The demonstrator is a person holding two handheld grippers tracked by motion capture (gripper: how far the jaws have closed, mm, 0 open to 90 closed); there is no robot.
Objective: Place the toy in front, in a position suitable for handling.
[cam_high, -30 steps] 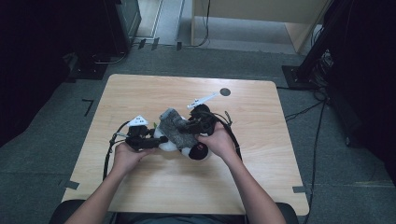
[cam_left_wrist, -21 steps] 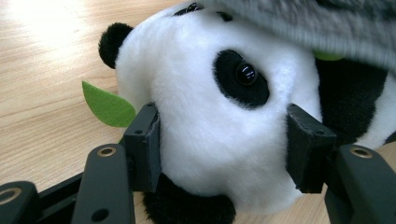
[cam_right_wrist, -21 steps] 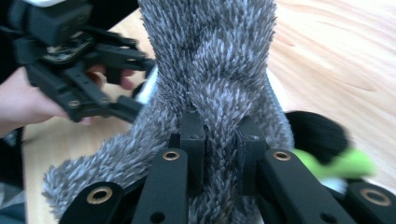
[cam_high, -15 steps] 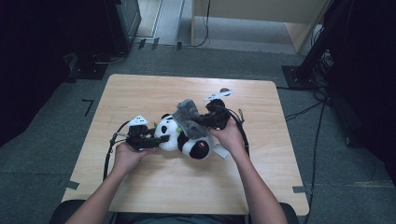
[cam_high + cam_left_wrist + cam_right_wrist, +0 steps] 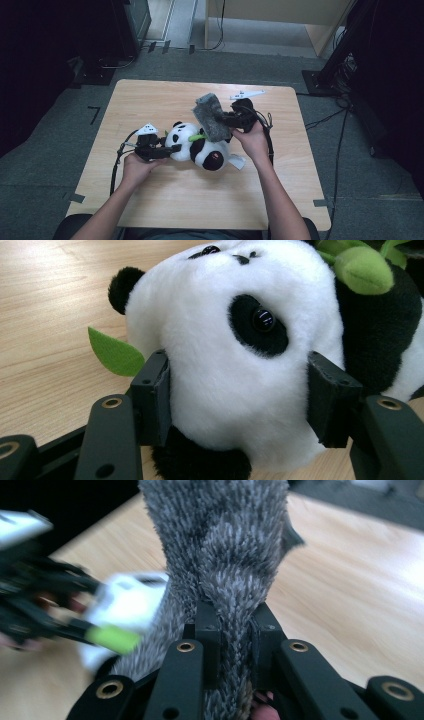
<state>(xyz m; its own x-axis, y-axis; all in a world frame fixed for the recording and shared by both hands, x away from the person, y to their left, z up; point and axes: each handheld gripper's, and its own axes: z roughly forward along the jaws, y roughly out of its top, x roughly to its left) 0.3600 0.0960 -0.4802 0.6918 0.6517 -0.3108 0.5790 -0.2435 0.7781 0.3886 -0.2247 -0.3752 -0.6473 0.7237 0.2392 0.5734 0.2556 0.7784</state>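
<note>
A black-and-white panda plush (image 5: 205, 150) lies on its side in the middle of the wooden table (image 5: 165, 200). My left gripper (image 5: 167, 150) is shut on the panda's head (image 5: 235, 340), one pad pressing in on each side. A green felt leaf (image 5: 112, 352) sticks out beside the head, and a green stalk (image 5: 362, 267) lies on the chest. My right gripper (image 5: 226, 120) is shut on a shaggy grey cloth (image 5: 210, 117), which it holds up just above and behind the panda. In the right gripper view the grey cloth (image 5: 225, 540) is pinched between the jaws of the right gripper (image 5: 235, 625).
A white tag (image 5: 236, 161) sticks out from the panda's lower end. Bare tabletop lies in front of the plush and at the far left. Cables (image 5: 330, 117) run over the grey floor to the right of the table, near a dark stand (image 5: 345, 45).
My right gripper has risen and moved right and away with the grey cloth, peeling it off the panda, which now lies uncovered. The left gripper has kept still on the head.
</note>
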